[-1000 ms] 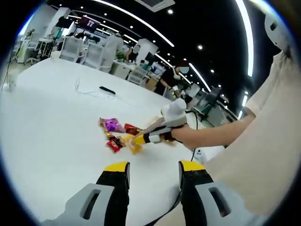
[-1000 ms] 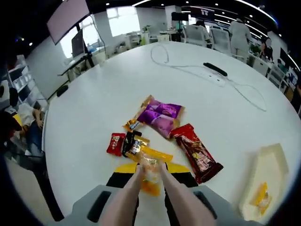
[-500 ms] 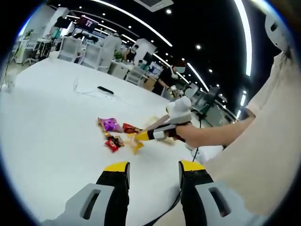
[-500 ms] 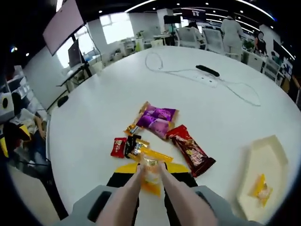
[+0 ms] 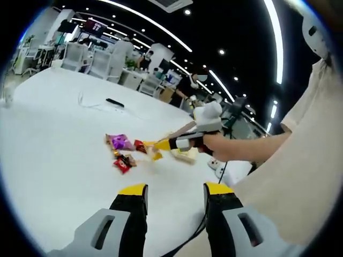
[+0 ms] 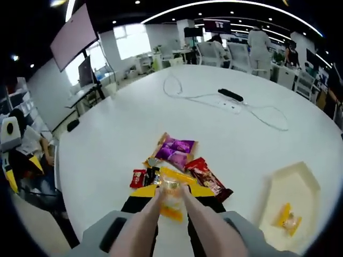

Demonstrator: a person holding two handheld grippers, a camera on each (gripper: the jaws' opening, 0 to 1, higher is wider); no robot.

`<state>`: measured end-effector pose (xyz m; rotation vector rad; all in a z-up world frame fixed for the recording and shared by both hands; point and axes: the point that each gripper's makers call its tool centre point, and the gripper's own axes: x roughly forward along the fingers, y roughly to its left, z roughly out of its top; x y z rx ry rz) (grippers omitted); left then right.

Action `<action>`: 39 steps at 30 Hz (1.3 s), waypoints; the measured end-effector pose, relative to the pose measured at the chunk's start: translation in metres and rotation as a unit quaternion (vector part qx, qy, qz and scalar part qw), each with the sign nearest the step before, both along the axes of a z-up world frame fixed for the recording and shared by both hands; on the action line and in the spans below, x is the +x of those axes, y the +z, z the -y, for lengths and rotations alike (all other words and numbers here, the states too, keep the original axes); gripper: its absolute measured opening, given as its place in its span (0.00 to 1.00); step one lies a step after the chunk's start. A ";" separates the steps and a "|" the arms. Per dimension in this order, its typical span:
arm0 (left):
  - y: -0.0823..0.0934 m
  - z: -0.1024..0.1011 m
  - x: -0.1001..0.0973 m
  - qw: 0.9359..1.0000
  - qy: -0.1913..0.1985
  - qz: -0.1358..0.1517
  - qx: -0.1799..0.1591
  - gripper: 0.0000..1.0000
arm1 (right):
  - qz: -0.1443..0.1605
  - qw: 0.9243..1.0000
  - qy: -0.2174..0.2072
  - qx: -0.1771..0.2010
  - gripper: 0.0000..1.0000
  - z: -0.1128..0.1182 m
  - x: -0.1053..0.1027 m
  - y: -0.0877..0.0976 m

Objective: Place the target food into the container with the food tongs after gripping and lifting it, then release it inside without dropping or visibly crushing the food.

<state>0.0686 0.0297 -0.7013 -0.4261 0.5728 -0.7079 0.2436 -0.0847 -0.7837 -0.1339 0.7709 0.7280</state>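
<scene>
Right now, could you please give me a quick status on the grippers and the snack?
Right gripper shut on tongs pinching yellow wrapped snack, lifted. Left gripper open, idle. Cream hexagonal tray ahead-right, holds one snack; path clear.

Your white tabletop (image 6: 107,123) carries a purple packet (image 6: 175,151), a dark red packet (image 6: 206,179), a small red packet (image 6: 136,178), a cream tray (image 6: 289,187), a power strip (image 6: 230,95) and its cable (image 6: 262,115).

The left gripper (image 5: 174,198) has black jaws capped with yellow tips, set on pale grey housings with oblong slots. The right gripper (image 5: 161,144) shows a yellow tip, black-and-white body and a rounded white top, with a black cable trailing below. The person wears a short cream sleeve (image 5: 308,107).
</scene>
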 end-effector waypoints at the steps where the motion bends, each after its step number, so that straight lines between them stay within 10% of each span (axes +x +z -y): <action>1: 0.000 0.000 0.000 1.000 0.001 0.001 -0.001 0.41 | 0.001 1.000 -0.001 0.000 0.19 0.001 0.000 0.001; 39: 0.016 0.036 0.009 0.998 -0.050 0.031 -0.008 0.40 | 0.059 0.995 -0.067 0.033 0.20 0.061 0.018 0.065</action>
